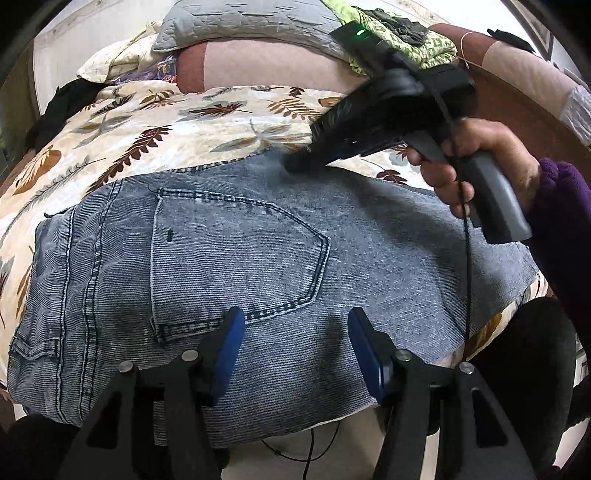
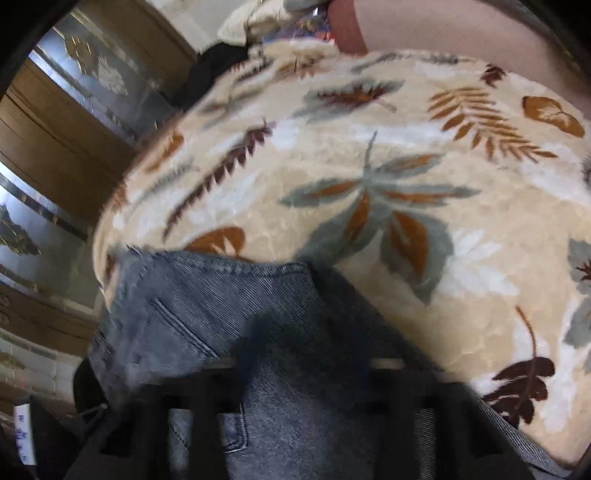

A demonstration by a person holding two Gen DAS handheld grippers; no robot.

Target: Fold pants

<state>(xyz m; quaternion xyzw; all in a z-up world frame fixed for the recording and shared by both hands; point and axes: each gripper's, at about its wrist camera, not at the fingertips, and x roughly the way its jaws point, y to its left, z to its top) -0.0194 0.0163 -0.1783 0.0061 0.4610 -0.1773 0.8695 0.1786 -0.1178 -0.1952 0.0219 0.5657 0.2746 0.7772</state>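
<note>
Well, left tongs (image 1: 295,350) open over folded jeans (image 1: 240,266); right tongs (image 1: 295,162) blurred, state unclear; blanket (image 2: 424,155) bare beyond

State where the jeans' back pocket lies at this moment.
In the left wrist view the back pocket faces up on the folded jeans, left of centre, just beyond the left tool and its open blue fingers.

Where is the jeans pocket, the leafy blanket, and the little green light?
jeans pocket (image 1: 236,254): left wrist view, middle of the stitched back pocket.
leafy blanket (image 2: 424,155): right wrist view, bare cream part between the leaves.
green light (image 1: 360,33): left wrist view, glowing dot on top of the right gripper (image 1: 295,162).
</note>
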